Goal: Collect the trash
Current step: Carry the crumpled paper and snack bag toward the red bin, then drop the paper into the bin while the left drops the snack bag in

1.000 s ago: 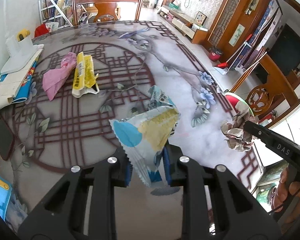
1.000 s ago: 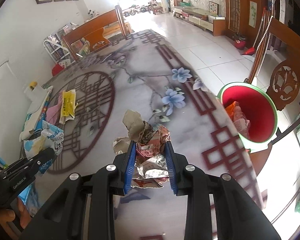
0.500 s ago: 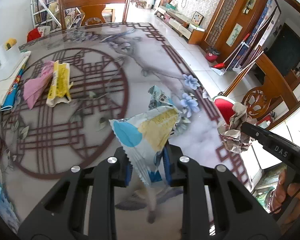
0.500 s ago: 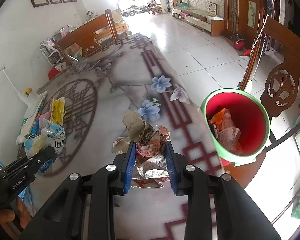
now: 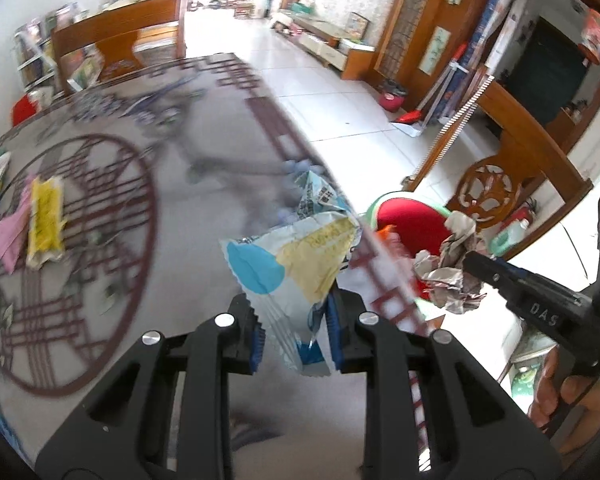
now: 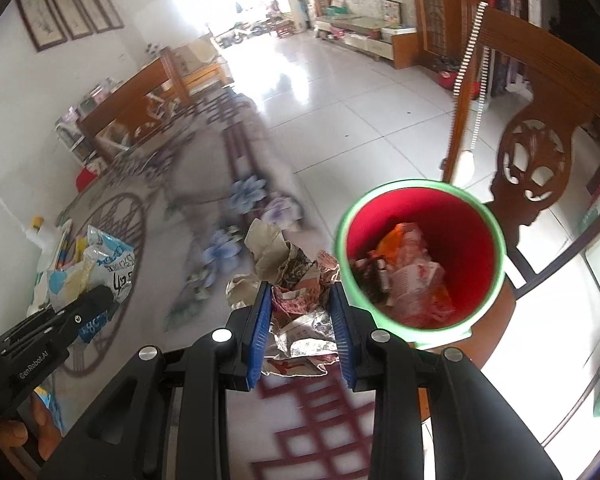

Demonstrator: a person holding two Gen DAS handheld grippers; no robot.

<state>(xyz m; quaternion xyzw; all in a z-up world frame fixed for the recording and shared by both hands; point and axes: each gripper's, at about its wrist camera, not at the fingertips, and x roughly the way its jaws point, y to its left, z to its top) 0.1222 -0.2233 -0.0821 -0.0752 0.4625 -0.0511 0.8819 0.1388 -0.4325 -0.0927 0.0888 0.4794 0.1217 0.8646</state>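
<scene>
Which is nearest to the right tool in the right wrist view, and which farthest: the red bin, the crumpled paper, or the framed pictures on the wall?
1. Crumpled paper: clamped in the right tool.
2. Red bin: just right of the tool, beyond the table edge.
3. Framed pictures: far wall, upper left.

Both wrist views (steeply downward) share table (image 5: 188, 216) and bin (image 6: 420, 240).

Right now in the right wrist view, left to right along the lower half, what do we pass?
Blue and yellow plastic snack bag in the left gripper → crumpled printed paper wad in the right gripper → red bin with green rim → carved wooden chair back.
</scene>
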